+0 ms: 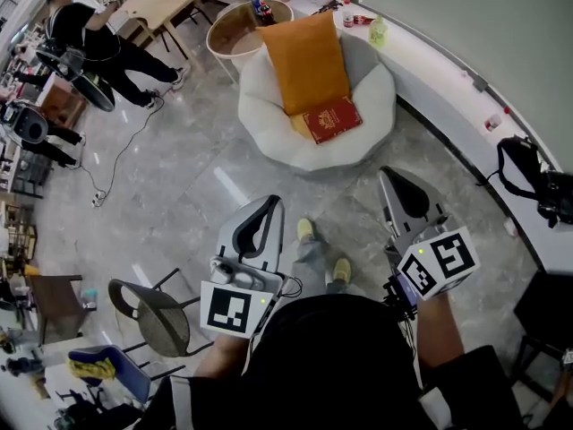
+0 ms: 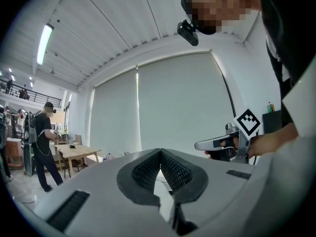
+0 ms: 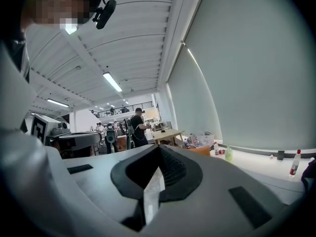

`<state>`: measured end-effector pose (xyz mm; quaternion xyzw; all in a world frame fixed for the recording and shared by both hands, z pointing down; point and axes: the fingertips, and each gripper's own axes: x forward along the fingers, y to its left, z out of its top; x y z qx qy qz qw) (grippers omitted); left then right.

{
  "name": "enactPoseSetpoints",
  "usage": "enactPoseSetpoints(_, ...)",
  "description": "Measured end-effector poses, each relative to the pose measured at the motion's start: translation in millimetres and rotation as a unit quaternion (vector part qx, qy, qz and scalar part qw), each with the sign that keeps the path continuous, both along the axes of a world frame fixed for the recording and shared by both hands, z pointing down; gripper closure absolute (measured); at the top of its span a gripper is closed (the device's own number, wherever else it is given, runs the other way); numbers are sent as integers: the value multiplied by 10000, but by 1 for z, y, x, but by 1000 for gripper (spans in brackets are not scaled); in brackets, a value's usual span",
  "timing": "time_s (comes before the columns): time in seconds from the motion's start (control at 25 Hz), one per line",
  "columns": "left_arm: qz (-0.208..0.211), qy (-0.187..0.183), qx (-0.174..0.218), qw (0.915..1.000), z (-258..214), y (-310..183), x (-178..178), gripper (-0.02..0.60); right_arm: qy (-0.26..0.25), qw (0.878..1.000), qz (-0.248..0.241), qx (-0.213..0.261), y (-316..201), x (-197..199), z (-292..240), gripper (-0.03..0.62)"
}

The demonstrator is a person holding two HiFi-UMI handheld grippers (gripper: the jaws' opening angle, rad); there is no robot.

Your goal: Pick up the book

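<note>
Red hardcover book [image 1: 332, 119]: flat on white round padded chair [image 1: 260, 106], touching orange cushion [image 1: 303, 61]. Left gripper [image 1: 270, 202], right gripper [image 1: 388, 174]: jaws closed, empty.

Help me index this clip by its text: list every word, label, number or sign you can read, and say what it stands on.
No text here can be read.
Red book on the white seat: gold print on the cover, too small to read.
Left marker cube and right marker cube: black-and-white square patterns, no letters or numbers.
Green bottle: label too small to read.
</note>
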<state>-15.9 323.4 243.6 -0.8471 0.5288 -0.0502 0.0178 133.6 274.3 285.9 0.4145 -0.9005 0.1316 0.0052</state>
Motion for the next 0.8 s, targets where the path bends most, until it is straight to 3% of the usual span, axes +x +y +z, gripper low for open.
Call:
enactPoseSetpoints(0.4, 109, 205, -103, 9997, 9, -54, -17, 571, 120, 9999, 38, -98, -44, -19, 5, 585)
enactPoseSetpoints(0.56, 180, 33, -236, 9996, 16, -79, -21, 571, 251, 9996, 9, -147, -64, -29, 9, 585)
enactPoseSetpoints(0.8, 234, 209, -351, 9989, 21, -113, -41, 571, 559, 9984, -51, -116, -92, -58, 11, 585)
